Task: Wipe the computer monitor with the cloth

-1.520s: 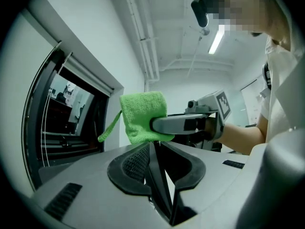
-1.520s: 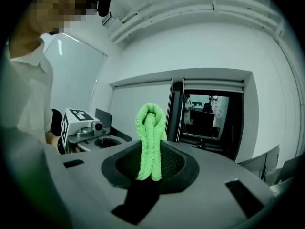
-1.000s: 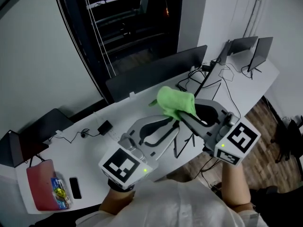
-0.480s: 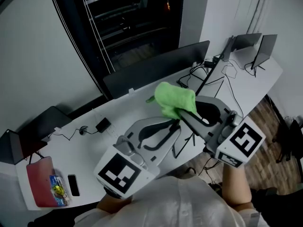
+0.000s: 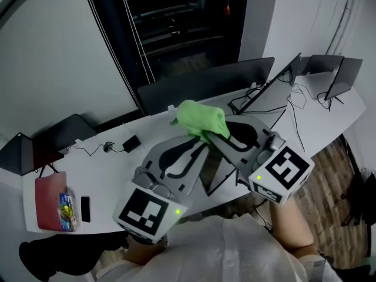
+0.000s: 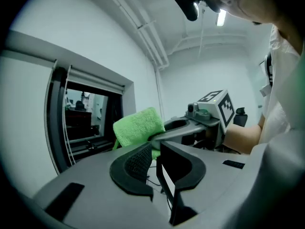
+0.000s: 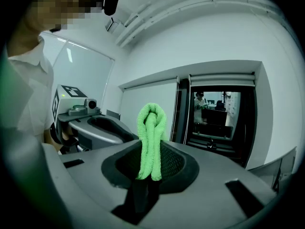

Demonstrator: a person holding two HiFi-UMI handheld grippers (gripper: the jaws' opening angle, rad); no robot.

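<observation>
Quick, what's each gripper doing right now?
Left gripper: jaws slightly apart, empty.
Right gripper: jaws closed on the green cloth.

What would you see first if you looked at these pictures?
The bright green cloth, pinched in the right tool, held up in the middle. Behind it a long dark monitor stands on the white desk.

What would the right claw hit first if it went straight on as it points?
Probably the white wall beside the dark window, its gripped green cloth leading; nothing nearer shows, though depth is unclear.
</observation>
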